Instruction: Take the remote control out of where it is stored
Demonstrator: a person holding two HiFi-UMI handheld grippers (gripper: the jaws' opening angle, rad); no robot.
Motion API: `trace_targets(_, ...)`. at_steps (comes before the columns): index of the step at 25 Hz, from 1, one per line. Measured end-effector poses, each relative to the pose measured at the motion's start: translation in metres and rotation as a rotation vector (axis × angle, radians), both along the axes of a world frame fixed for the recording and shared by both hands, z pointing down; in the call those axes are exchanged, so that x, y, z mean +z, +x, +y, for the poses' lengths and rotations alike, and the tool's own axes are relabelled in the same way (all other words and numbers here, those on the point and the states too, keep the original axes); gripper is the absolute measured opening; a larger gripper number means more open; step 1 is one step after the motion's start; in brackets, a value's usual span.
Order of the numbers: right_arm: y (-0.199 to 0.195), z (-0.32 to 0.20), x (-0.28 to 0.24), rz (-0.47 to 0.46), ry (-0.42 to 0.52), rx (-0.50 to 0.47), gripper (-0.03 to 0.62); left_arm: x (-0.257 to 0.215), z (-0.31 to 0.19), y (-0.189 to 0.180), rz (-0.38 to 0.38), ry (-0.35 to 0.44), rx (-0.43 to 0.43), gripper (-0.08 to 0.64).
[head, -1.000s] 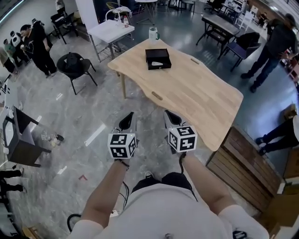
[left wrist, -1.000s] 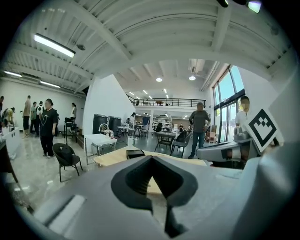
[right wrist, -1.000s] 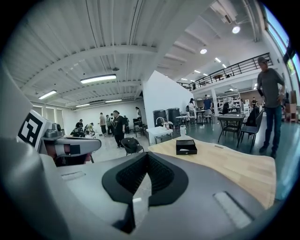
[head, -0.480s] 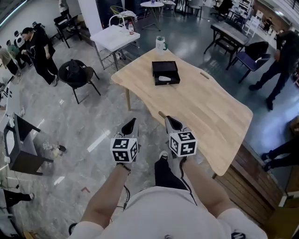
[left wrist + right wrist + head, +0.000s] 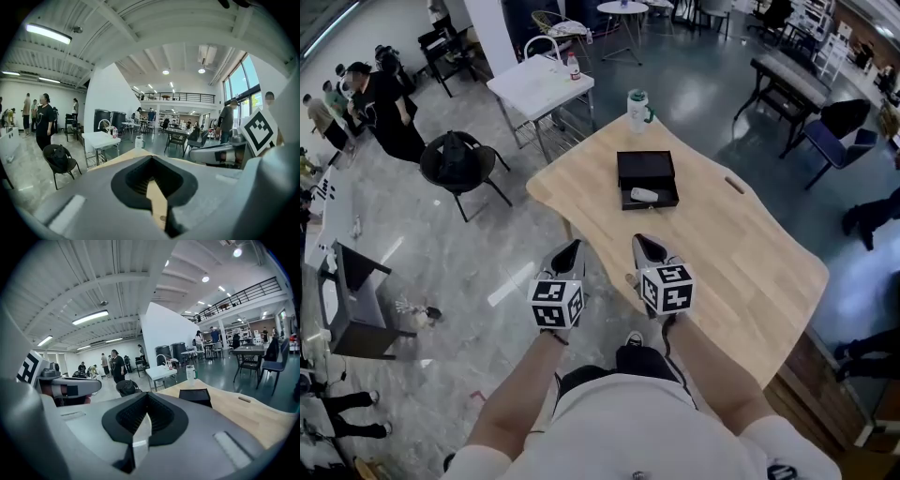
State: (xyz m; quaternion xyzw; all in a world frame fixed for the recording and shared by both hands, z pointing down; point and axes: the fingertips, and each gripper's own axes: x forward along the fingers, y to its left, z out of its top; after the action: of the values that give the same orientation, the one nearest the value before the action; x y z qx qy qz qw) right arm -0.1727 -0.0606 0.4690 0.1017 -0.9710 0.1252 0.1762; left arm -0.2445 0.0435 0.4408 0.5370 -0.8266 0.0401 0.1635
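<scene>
A black open box [image 5: 647, 178] lies on the light wooden table [image 5: 722, 253], and a small white remote control [image 5: 644, 195] rests inside it near the front wall. In the right gripper view the box [image 5: 196, 396] stands ahead on the tabletop; the remote is hidden there. My left gripper [image 5: 569, 251] hangs over the floor short of the table's near edge, jaws together and holding nothing. My right gripper [image 5: 645, 246] hovers at that edge, likewise shut and empty, well short of the box. In their own views, the left gripper [image 5: 154, 197] and right gripper [image 5: 140, 427] show closed jaws.
A white-and-green bottle [image 5: 637, 110] stands at the table's far corner behind the box. A white side table [image 5: 540, 84] and a black chair [image 5: 457, 159] stand to the left. People [image 5: 389, 112] stand at the far left. A wooden structure [image 5: 825, 375] borders the table's right.
The table and black box have come nearer and lower in the head view as the person walked toward them. Both grippers stay side by side, jaws together.
</scene>
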Motion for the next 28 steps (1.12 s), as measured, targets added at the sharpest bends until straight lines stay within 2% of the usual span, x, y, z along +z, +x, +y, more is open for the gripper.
trace_targets(9,-0.07,-0.093,0.022,0.041,-0.022,0.065,0.026,0.02,-0.091,-0.08,0.027,-0.029,0.051,0.0)
trace_targets(18,-0.13,-0.168,0.044,0.087,-0.038,0.256,0.026,0.055,-0.192,-0.149,0.061,-0.075,0.266,0.0)
trace_targets(23,-0.139,-0.196,0.052,0.098,-0.082,0.379,0.026,0.069,-0.236,-0.157,0.068,-0.123,0.41,0.0)
trace_targets(28,-0.14,-0.213,0.069,0.123,-0.104,0.387,0.026,0.09,-0.266,-0.153,0.092,-0.152,0.438,0.0)
